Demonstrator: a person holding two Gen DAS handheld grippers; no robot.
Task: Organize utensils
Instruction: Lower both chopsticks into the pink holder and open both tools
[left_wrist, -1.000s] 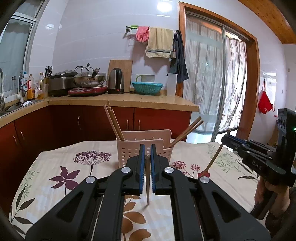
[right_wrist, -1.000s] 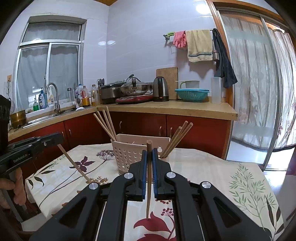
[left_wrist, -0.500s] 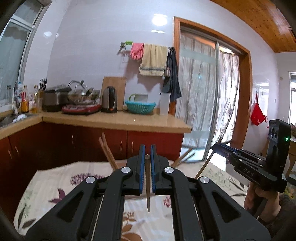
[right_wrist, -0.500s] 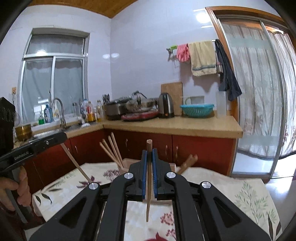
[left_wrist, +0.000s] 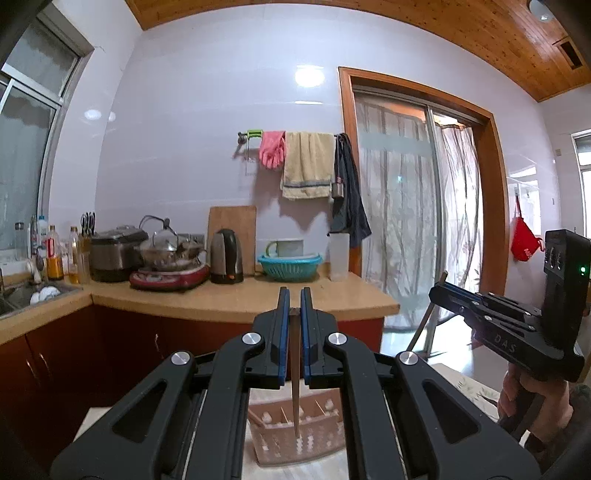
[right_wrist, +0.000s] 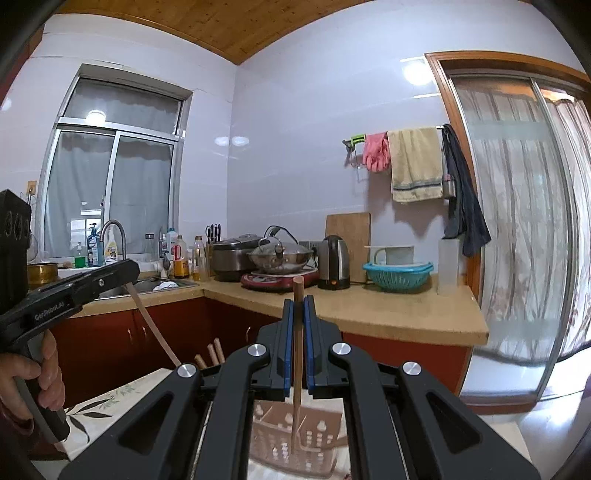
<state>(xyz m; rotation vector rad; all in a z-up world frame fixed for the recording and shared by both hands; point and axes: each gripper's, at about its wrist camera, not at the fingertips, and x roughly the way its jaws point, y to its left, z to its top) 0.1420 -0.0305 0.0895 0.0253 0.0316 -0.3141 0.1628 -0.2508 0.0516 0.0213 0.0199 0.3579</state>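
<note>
- Your left gripper (left_wrist: 294, 301) is clamped on one chopstick (left_wrist: 295, 376), which hangs nearly upright with its tip over the pink basket (left_wrist: 295, 439).
- Your right gripper (right_wrist: 298, 308) is pinched narrow on a second chopstick (right_wrist: 297, 365) (its top pokes up past the blue pads (right_wrist: 287, 343)); the lower end hangs above the same basket (right_wrist: 295, 439).
- The basket stands on the floral tablecloth (right_wrist: 107, 406), low between each gripper's arms.
- More chopsticks (right_wrist: 210, 356) lean up from the basket's left side in the right wrist view.
- Your right hand (left_wrist: 535, 398) shows at the edge of the left view; the left hand (right_wrist: 40, 373) in the right view.
- Behind: the wooden counter (left_wrist: 236, 302) with a kettle (left_wrist: 226, 255) and a teal colander (left_wrist: 290, 266).
</note>
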